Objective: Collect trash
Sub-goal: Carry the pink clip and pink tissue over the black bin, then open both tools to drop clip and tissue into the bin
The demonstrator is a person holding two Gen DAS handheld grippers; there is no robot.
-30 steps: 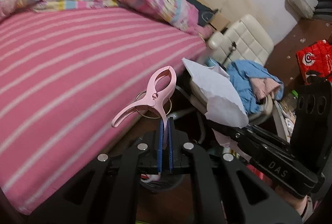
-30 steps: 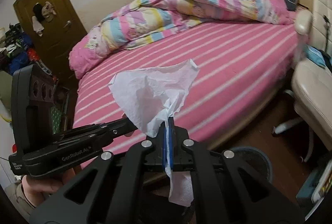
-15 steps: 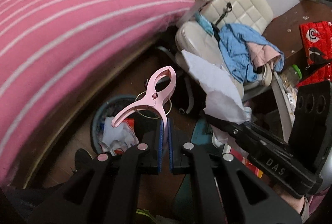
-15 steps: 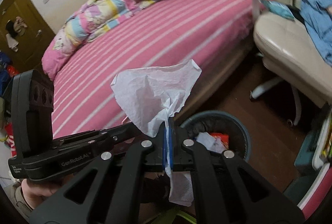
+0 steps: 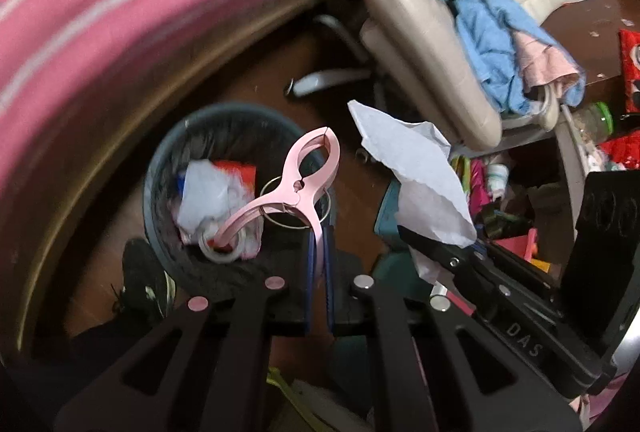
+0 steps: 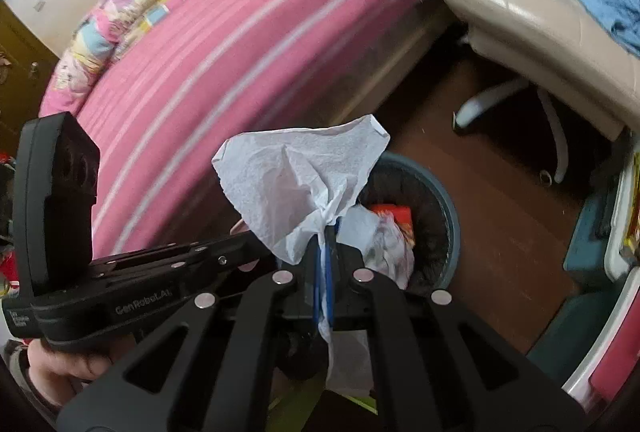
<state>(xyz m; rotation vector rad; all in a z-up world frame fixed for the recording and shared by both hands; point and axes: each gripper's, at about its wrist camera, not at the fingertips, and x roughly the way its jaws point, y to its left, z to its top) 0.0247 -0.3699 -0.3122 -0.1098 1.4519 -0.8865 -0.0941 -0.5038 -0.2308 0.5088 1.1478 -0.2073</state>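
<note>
I am holding a pink clip [image 5: 308,176] clamped in my left gripper [image 5: 318,256] and a tissue [image 6: 304,180] pinched in my right gripper [image 6: 326,252], both above the bin [image 5: 160,168] at lower centre, for dropping.

Bed [image 5: 120,12] smeared by motion blur across the upper left of the left wrist view, stripes running to streaks, far end cut by the frame edge. Trash bin [image 5: 168,152]: near rim hidden behind the left gripper [image 5: 319,260] and the pink clip [image 5: 300,188], contents a blurred white-and-red jumble, not identifiable; in the right wrist view the tissue [image 6: 304,184] covers the bin's left half. Hand [image 6: 60,364] at lower left there is cut off by the edge.
</note>
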